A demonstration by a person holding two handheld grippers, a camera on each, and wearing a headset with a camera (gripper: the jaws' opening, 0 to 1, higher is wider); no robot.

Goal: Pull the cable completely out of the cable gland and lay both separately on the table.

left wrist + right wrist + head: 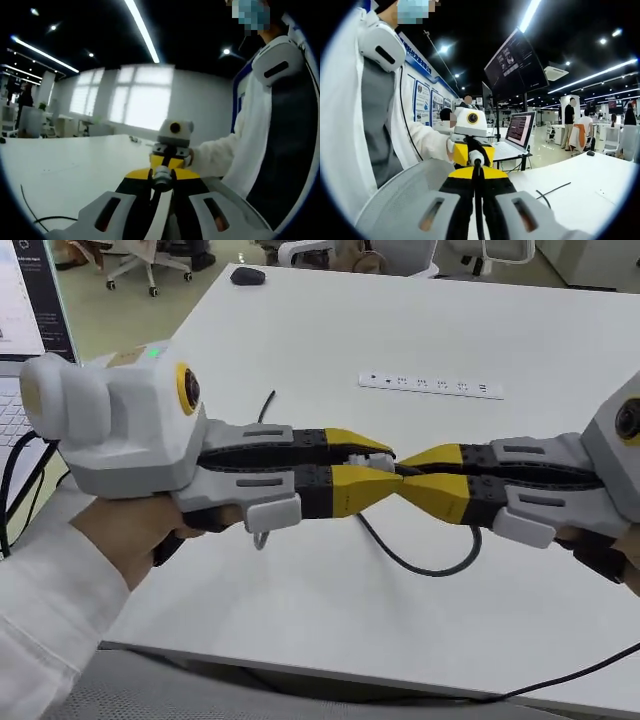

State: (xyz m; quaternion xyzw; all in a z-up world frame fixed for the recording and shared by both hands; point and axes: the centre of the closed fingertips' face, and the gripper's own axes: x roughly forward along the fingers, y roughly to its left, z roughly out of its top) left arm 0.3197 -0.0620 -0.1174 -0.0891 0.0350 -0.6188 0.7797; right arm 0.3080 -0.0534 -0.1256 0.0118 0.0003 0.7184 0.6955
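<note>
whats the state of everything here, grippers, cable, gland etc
left hand-held gripper: shut on the cable gland
right hand-held gripper: shut on the cable
cable gland: held above the table, cable not yet pulled out
cable: gripped, slack hanging down to the table
laptop: open, screen lit
power strip: nothing plugged in

Mid-air: the left gripper (380, 462), closed on the cable gland (362, 459), and the right gripper (412, 468), closed on the cable (425, 567), are meeting tip to tip, blocking each other's way forward.
Under the tips: cable slack is looping across the table (330, 630), crossing any straight descent.
Far side: a power strip (431, 386) is lying flat, and bare tabletop is stretching beyond it toward a mouse (247, 276).
Left edge: a laptop (25, 310) is standing beside the table.
Near side: bare tabletop is lying open.
</note>
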